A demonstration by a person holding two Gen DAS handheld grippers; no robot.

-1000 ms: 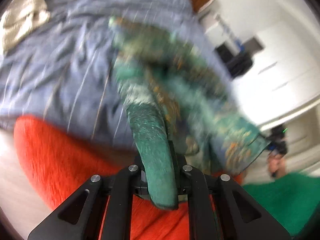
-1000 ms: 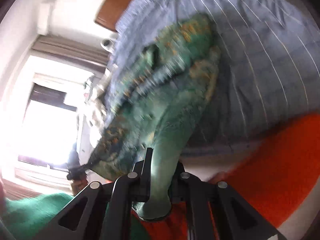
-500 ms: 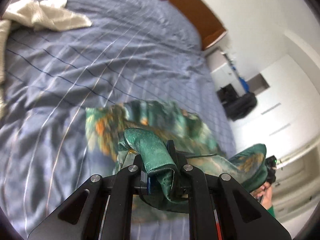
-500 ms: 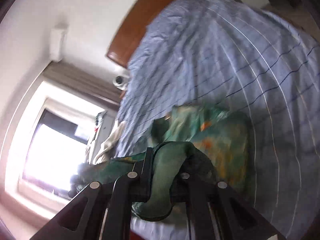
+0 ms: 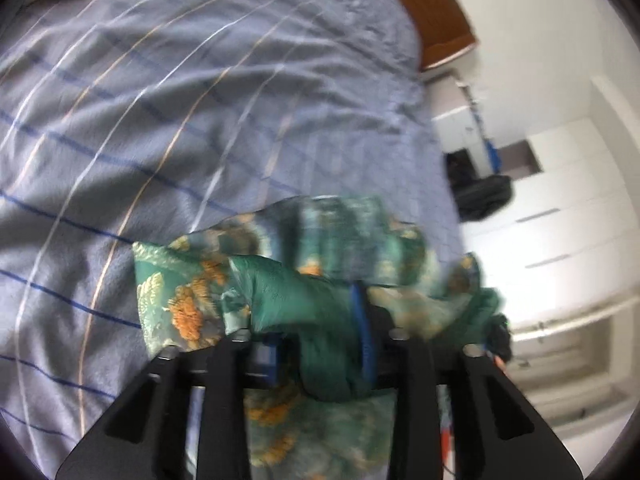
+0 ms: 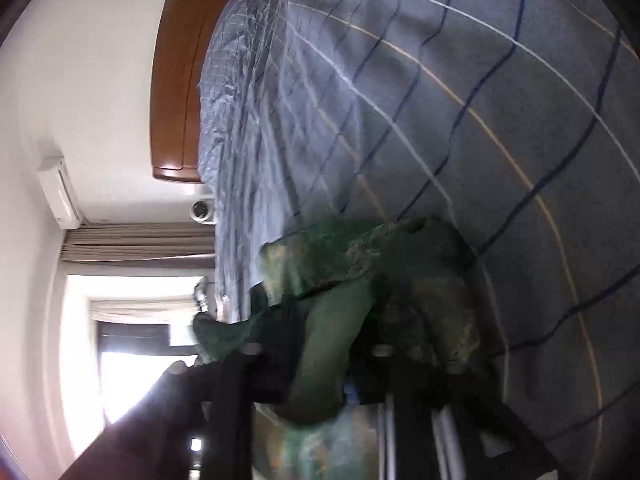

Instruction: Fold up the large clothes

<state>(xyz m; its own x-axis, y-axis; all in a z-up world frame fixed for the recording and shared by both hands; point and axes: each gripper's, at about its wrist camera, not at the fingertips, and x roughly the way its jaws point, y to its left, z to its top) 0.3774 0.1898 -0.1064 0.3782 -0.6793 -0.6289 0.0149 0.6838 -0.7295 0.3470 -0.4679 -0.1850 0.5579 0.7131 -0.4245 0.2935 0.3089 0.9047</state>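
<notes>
A large green garment [image 5: 304, 264] with an orange and pale floral print hangs bunched between my two grippers, just above the blue checked bedsheet [image 5: 160, 120]. My left gripper [image 5: 320, 360] is shut on a plain green edge of it. My right gripper [image 6: 320, 368] is shut on another green edge of the same garment [image 6: 360, 264]. The cloth covers both sets of fingertips. The bedsheet [image 6: 460, 100] fills the right wrist view's upper right.
A brown wooden headboard [image 5: 432, 12] stands at the far end of the bed, also in the right wrist view [image 6: 176, 80]. White wardrobes [image 5: 560, 200] and a dark bag [image 5: 484, 196] lie to the right. A bright window [image 6: 132, 360], curtain and air conditioner [image 6: 60, 192] are left.
Both grippers have swung the garment up and forward from over the orange cloth to over the bed. The garment has gathered into a lower bunch close to the sheet.
</notes>
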